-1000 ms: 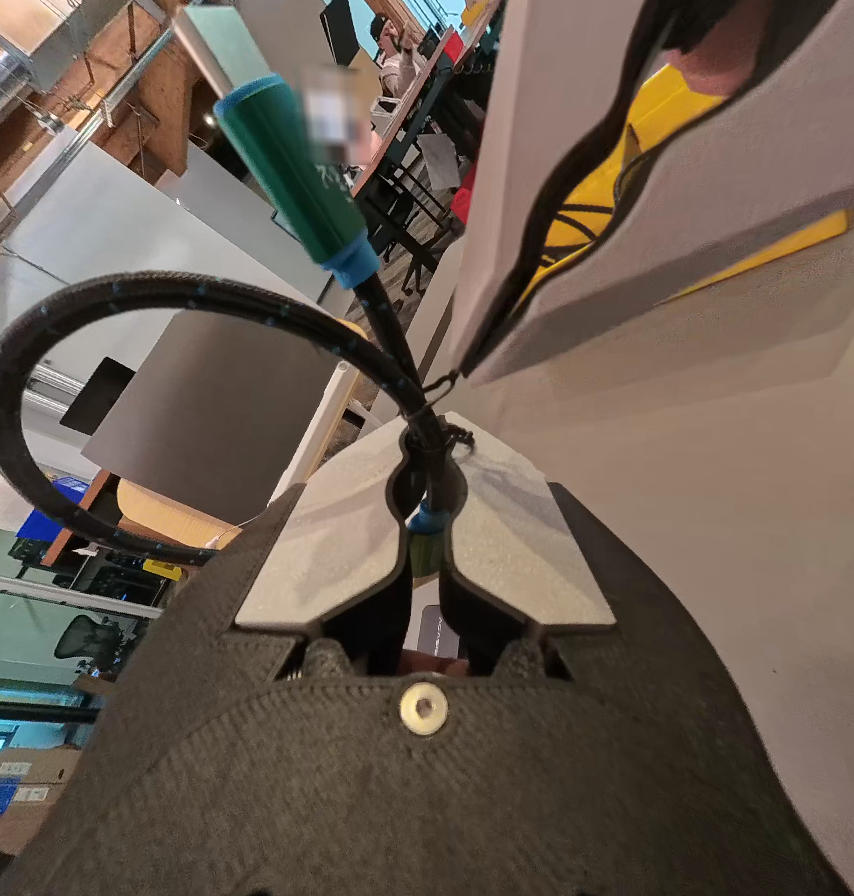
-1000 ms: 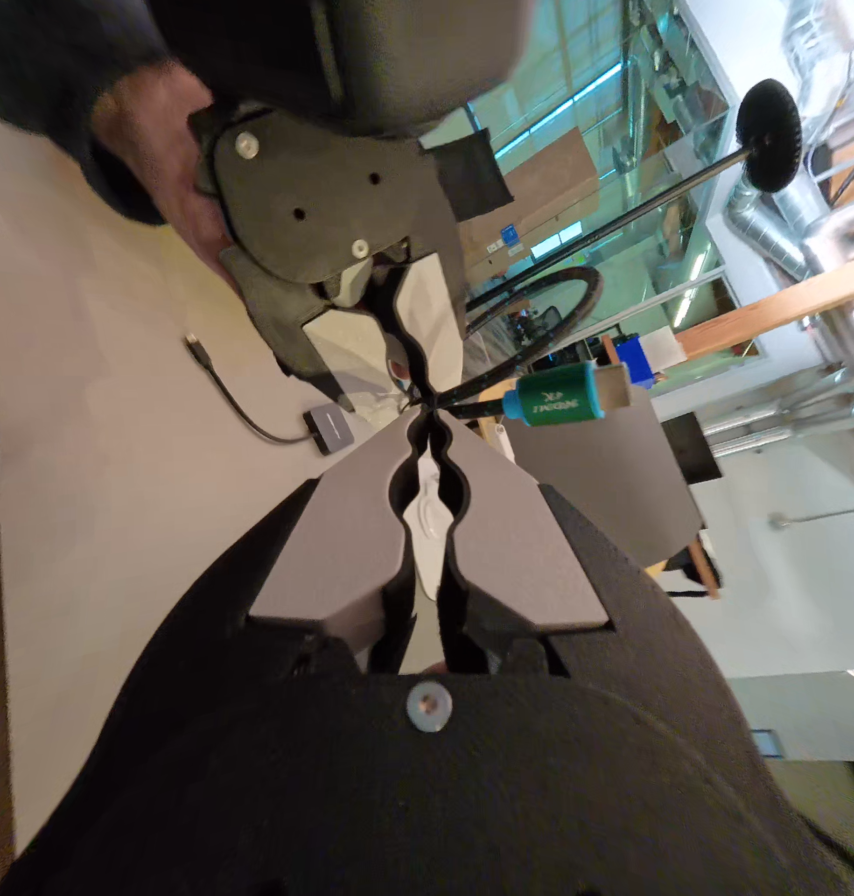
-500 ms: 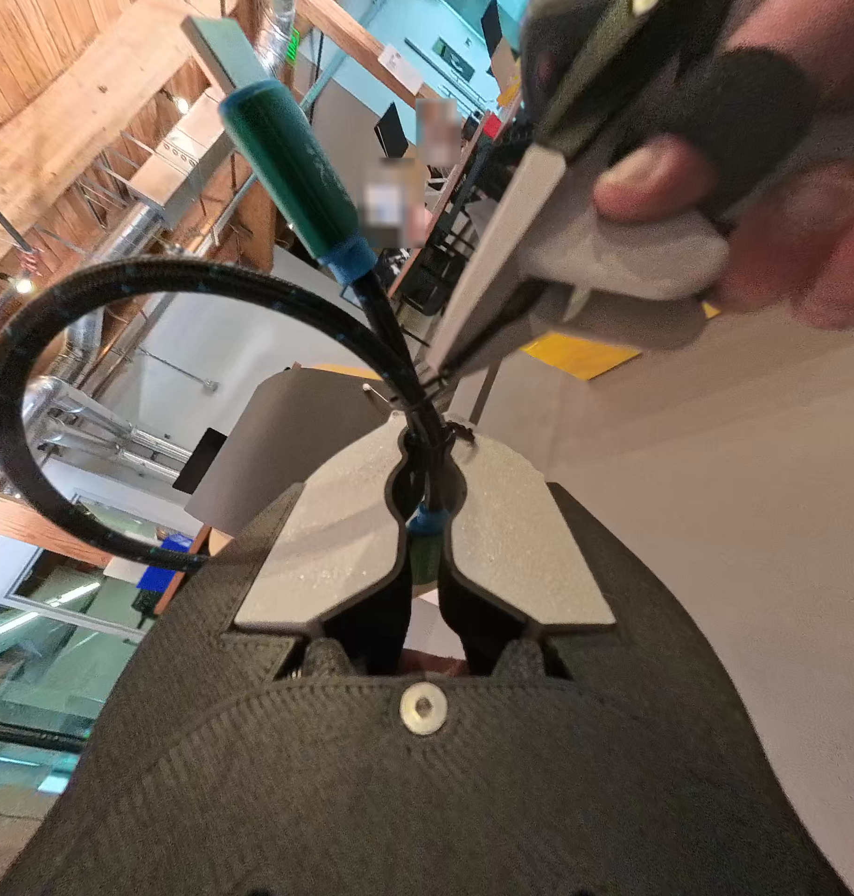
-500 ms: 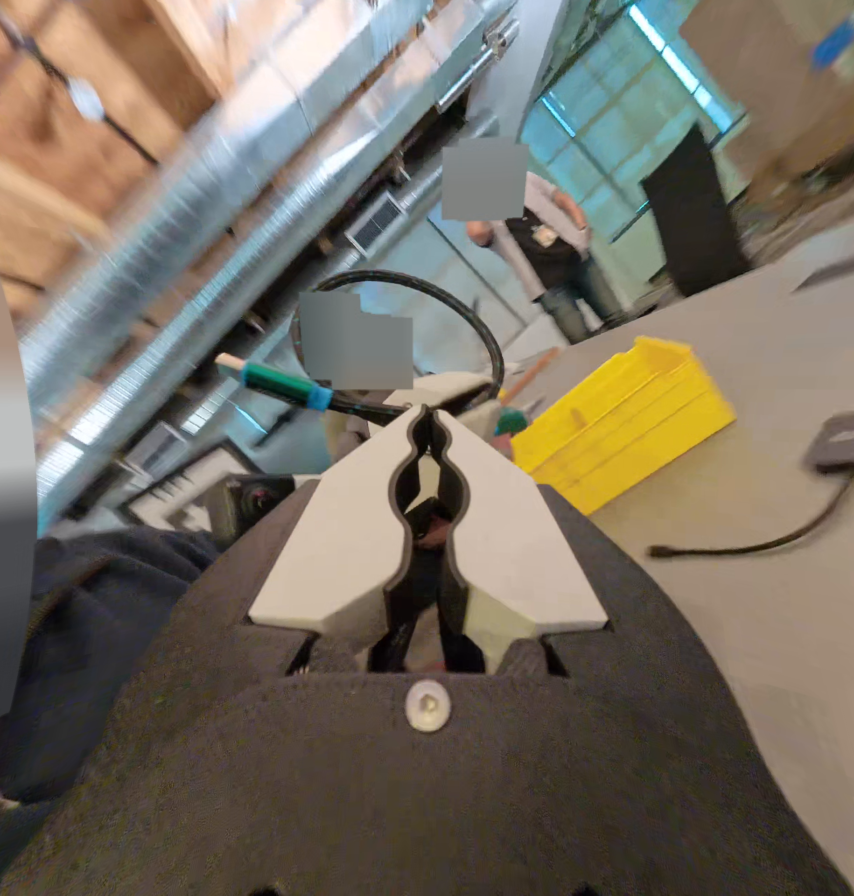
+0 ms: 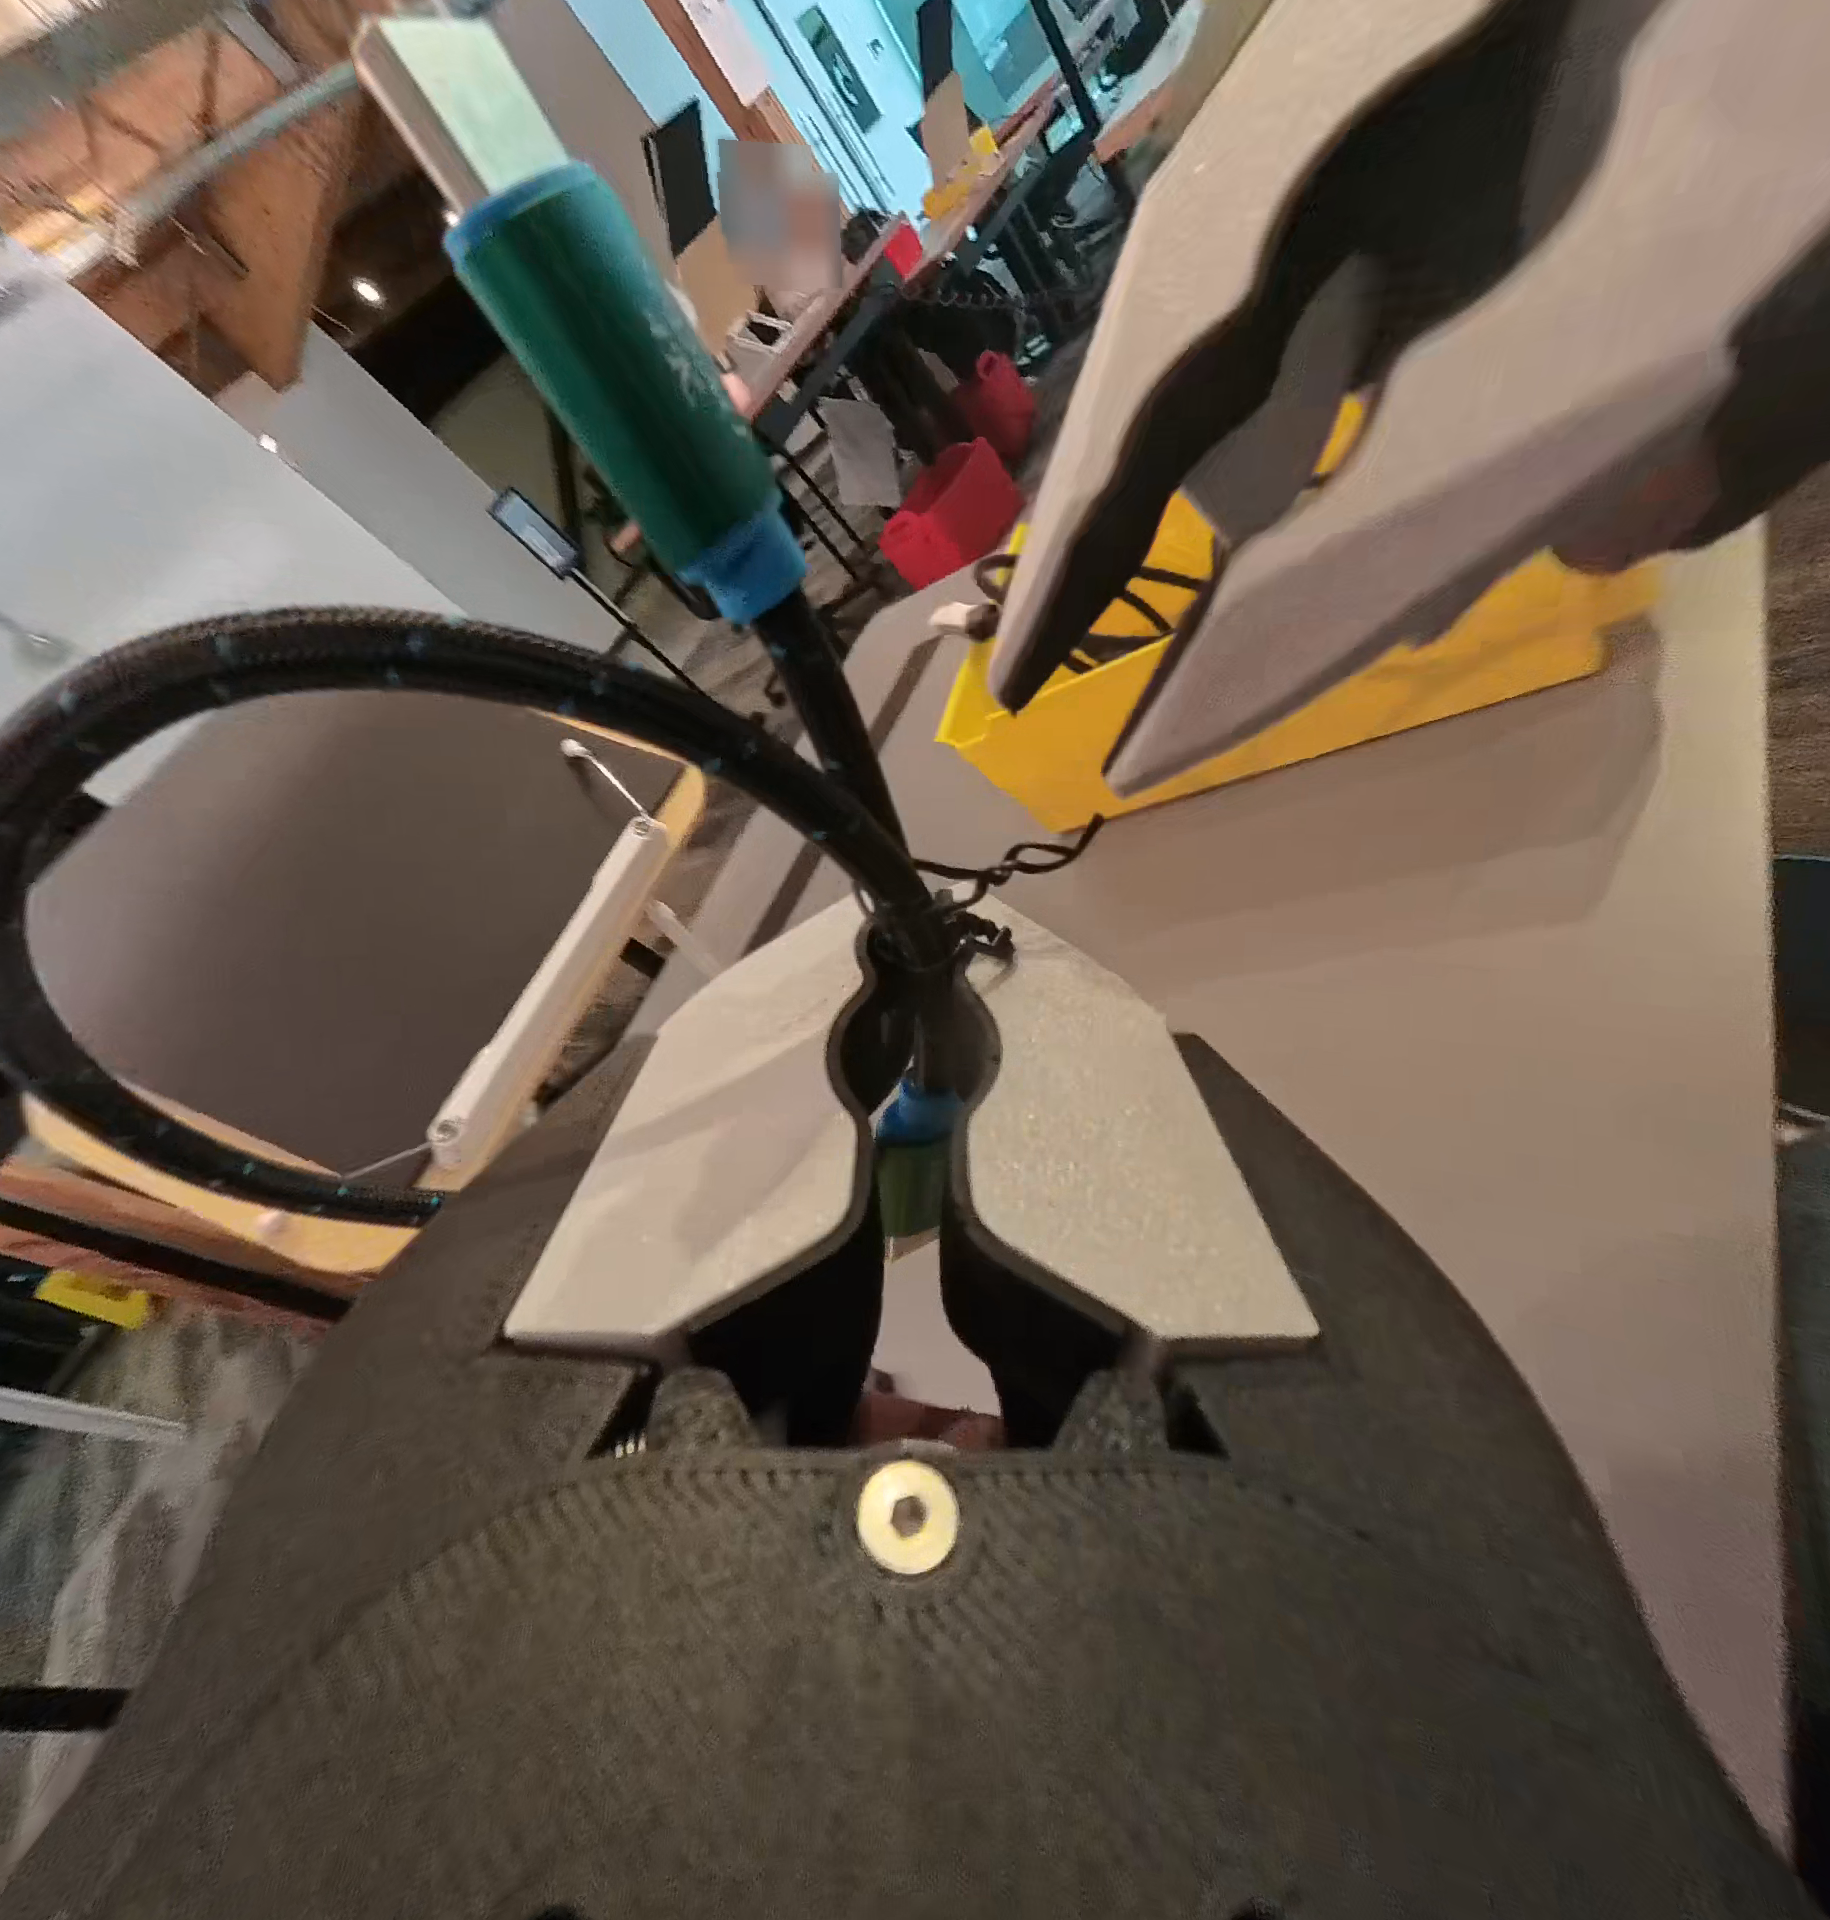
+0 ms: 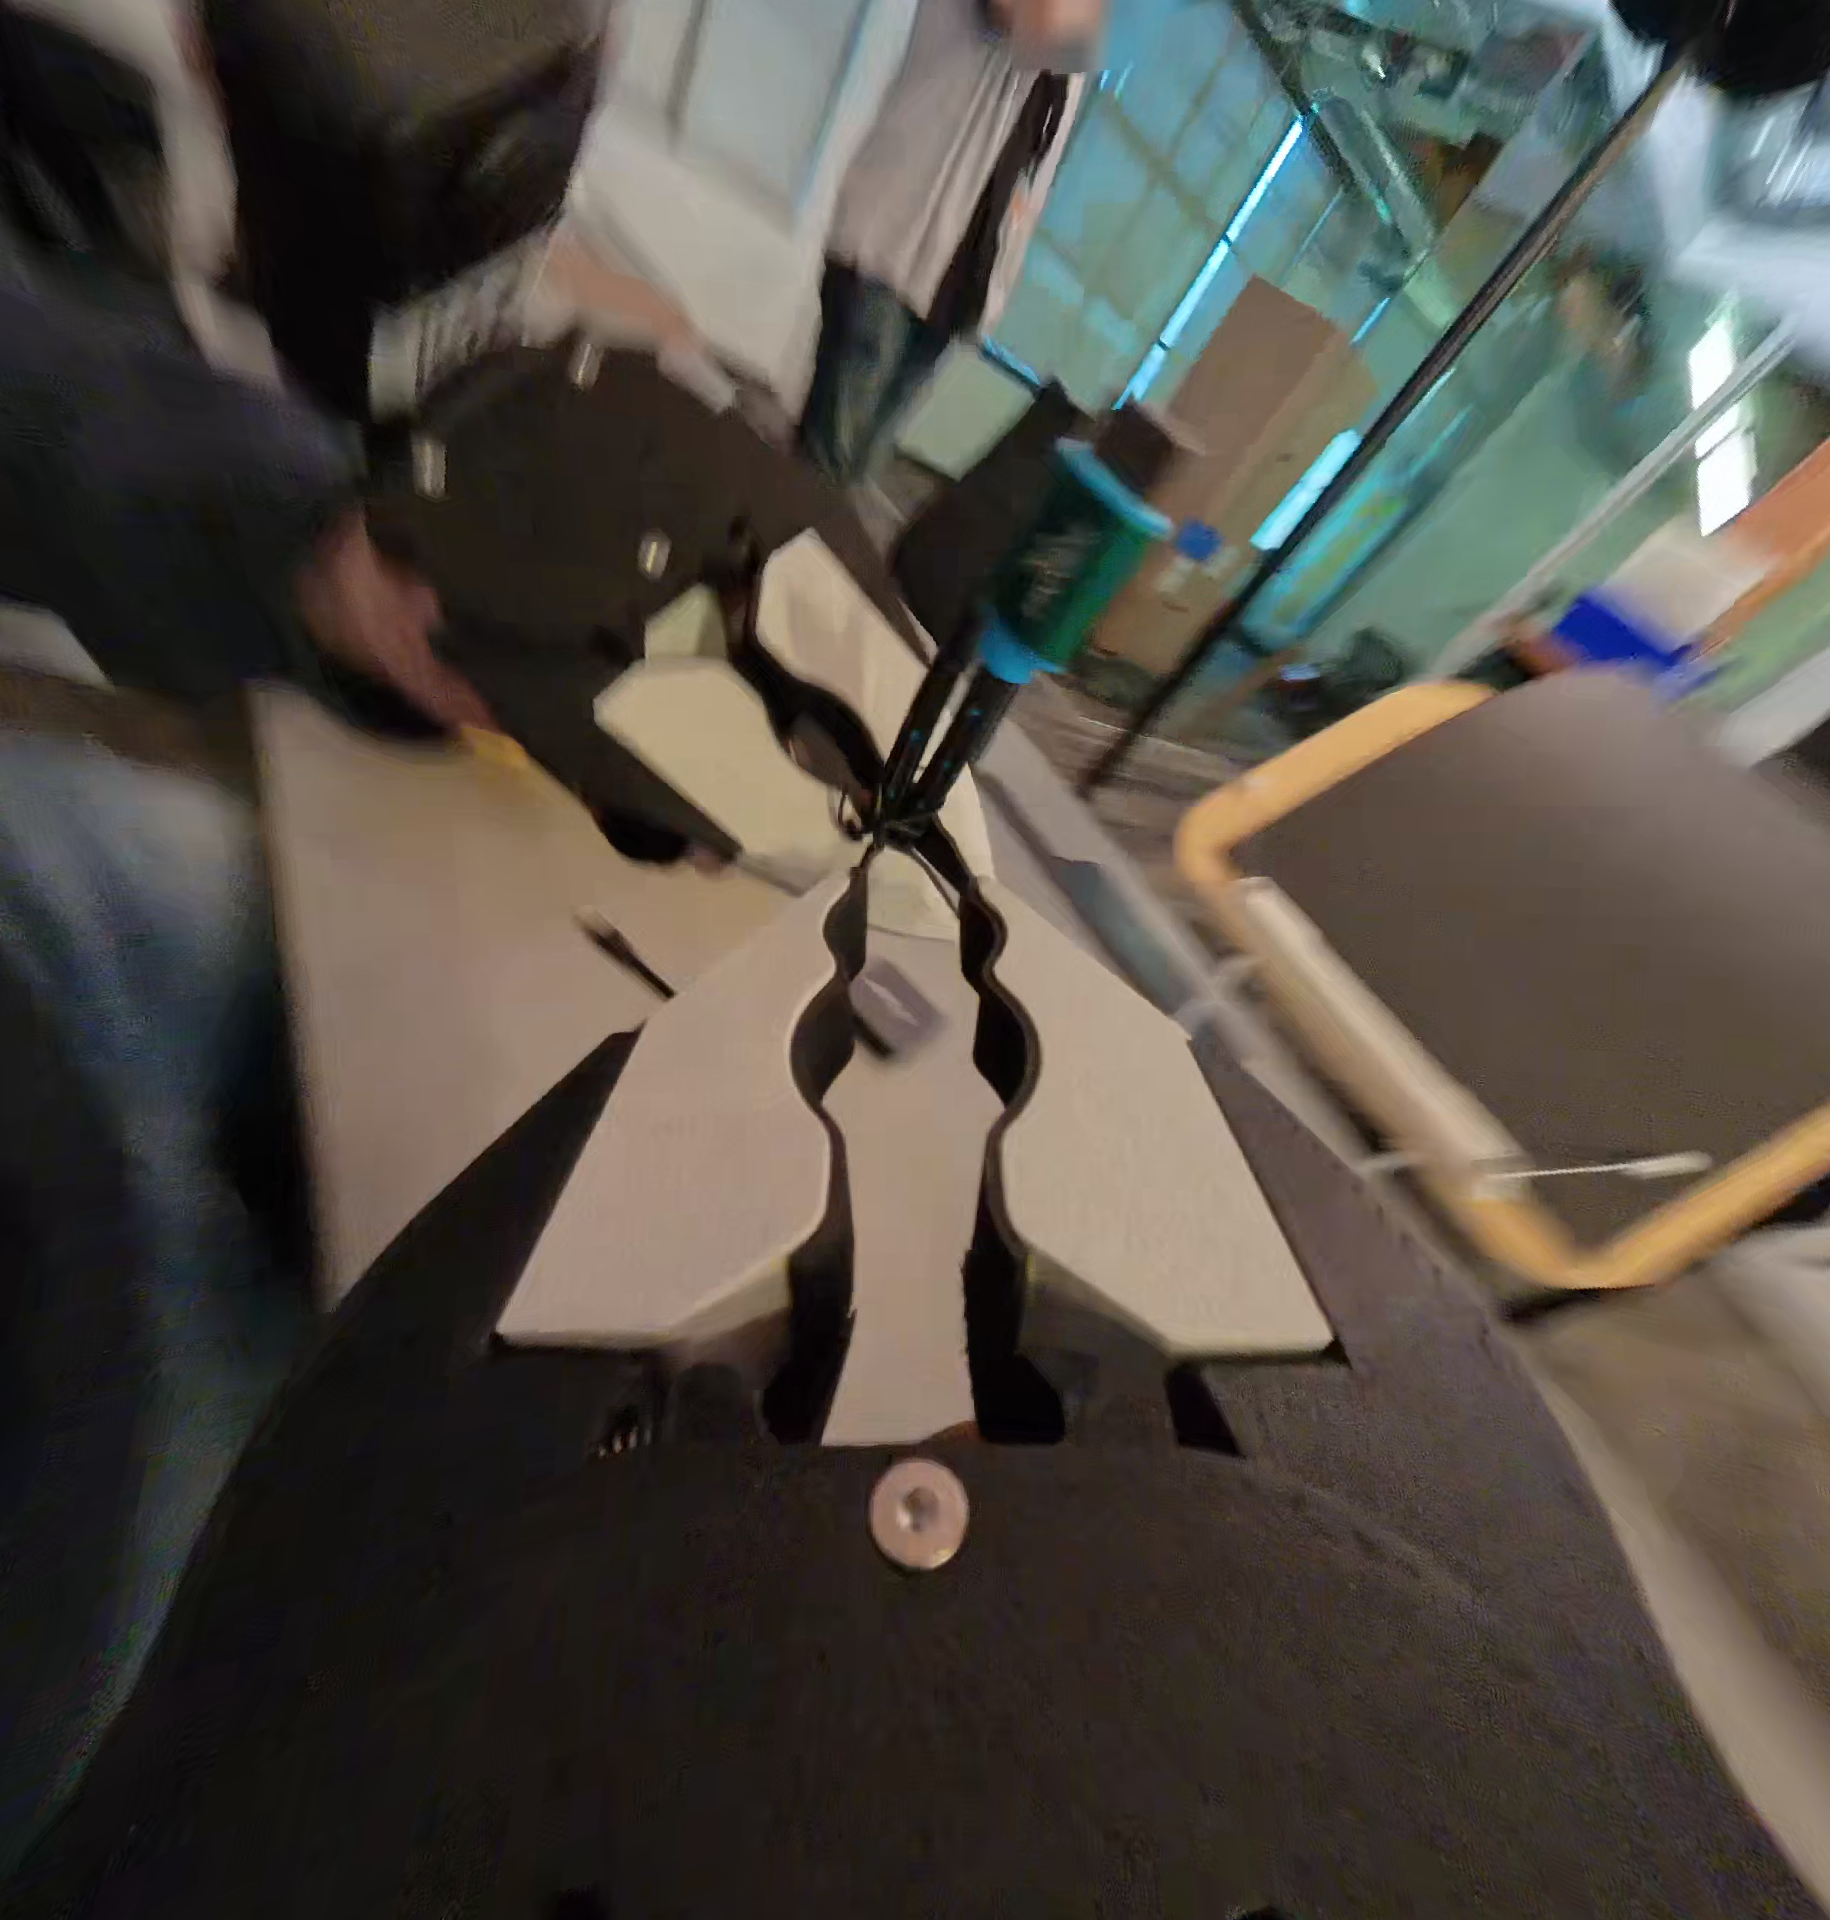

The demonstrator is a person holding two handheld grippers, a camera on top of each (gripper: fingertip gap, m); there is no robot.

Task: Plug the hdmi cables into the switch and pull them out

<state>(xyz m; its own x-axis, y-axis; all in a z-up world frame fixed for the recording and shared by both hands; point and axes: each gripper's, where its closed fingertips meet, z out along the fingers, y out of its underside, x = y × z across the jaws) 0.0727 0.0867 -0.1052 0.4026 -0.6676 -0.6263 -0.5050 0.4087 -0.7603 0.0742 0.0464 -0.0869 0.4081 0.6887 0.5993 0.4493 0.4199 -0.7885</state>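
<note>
My left gripper [image 5: 926,925] is shut on a black braided hdmi cable [image 5: 267,665] at the point where a black twist tie [image 5: 1015,862] binds it. One green plug [image 5: 620,364] sticks up beyond the fingertips. The other green plug [image 5: 911,1174] sits between the fingers. My right gripper [image 6: 906,883] is slightly open and empty, its tips just short of the tie. It also shows in the left wrist view [image 5: 1062,732] at the upper right. Between its fingers I see the small grey switch [image 6: 895,1008] on the table. The left gripper [image 6: 869,800] and the raised plug [image 6: 1077,561] face it.
A yellow bin [image 5: 1306,707] with dark cables stands on the grey table [image 5: 1410,1039] behind the right gripper. A dark chair with a yellow rim [image 6: 1306,727] is to the right. A person [image 6: 921,208] stands beyond the table. The right wrist view is blurred.
The right gripper has swung round to face the left gripper and its fingers have parted; they were shut at the tie before. The left gripper still holds the cable.
</note>
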